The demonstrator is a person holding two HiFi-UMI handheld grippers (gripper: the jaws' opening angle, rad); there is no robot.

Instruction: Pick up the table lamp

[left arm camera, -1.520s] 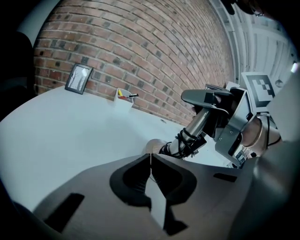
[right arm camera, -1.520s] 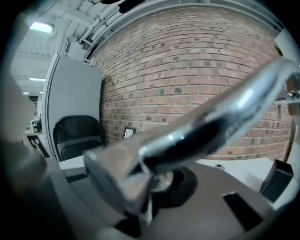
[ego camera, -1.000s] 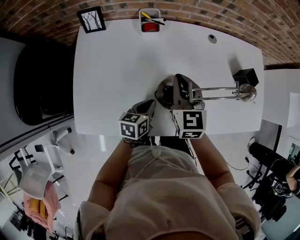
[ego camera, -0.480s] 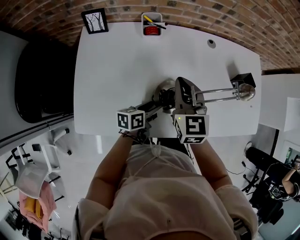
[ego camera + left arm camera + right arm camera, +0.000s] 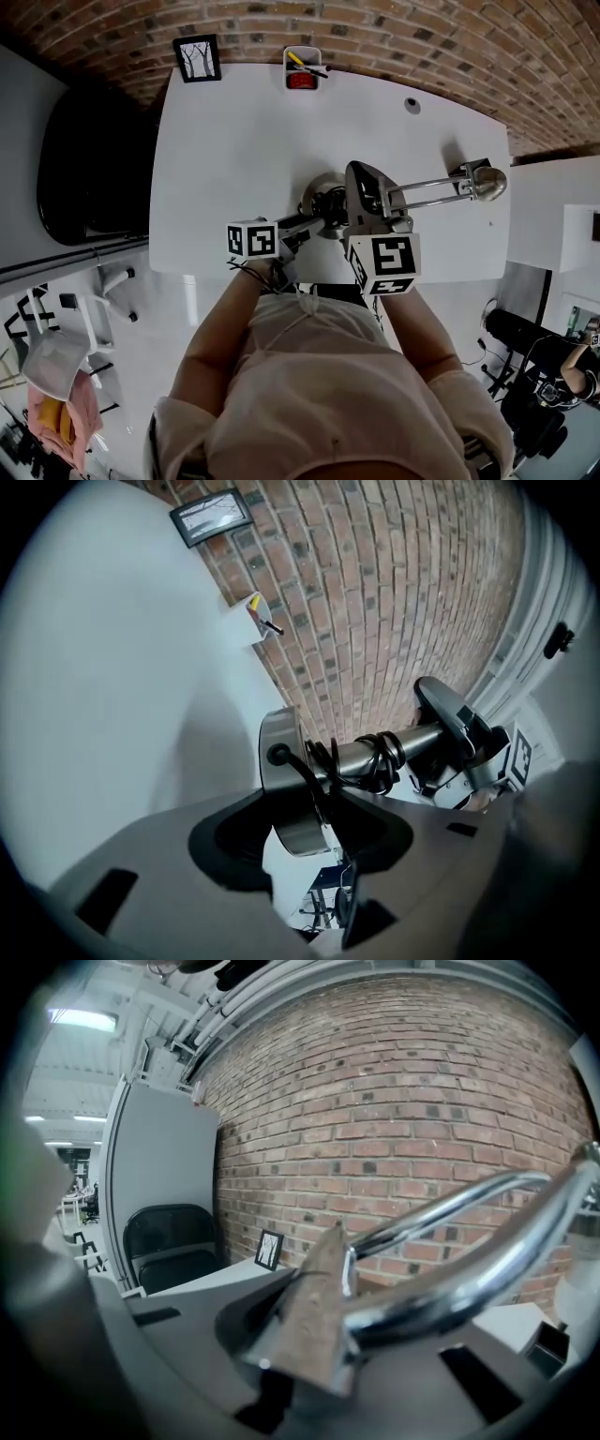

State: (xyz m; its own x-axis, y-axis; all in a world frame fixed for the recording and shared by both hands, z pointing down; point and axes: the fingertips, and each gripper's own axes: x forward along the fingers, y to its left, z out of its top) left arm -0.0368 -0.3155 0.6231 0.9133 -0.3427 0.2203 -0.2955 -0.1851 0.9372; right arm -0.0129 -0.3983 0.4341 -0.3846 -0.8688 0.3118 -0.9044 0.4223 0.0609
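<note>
- While you stood at the 6 o'clock edge of the white counter (image 5: 244, 141), the table lamp (image 5: 319, 195) lay stretched across its middle and right part, just ahead of both your tools.
- Its round base (image 5: 284, 780) was near the counter's centre. The twin chrome rods (image 5: 422, 199) ran from there toward 3 o'clock to the lamp head (image 5: 489, 181), close to the counter's right edge.
- Your right tongs (image 5: 319, 1344) were clamped tight on the lamp. A flat metal bracket (image 5: 314, 1307) at the root of the rods sat pinched between the jaws, and the rods swept off toward 2 o'clock in the right gripper view.
- Your left tongs (image 5: 305, 855) stood wide and had just been closing. The rim of the base filled the gap between the jaws and met both sides, as far as the left gripper view showed.
- In that view the base appeared edge-on, with a black cable (image 5: 375, 759) wound round the stem beside it and your right tool beyond at 3 o'clock.
- You could not tell from any view whether the base was clear of the counter.
- A small picture frame (image 5: 198, 58) stood at the counter's 11 o'clock corner.
- A white pen pot (image 5: 302, 67) stood at 12 o'clock, against the brick wall (image 5: 422, 37).
- A black chair (image 5: 89, 159) stood off the counter at 9 o'clock.
</note>
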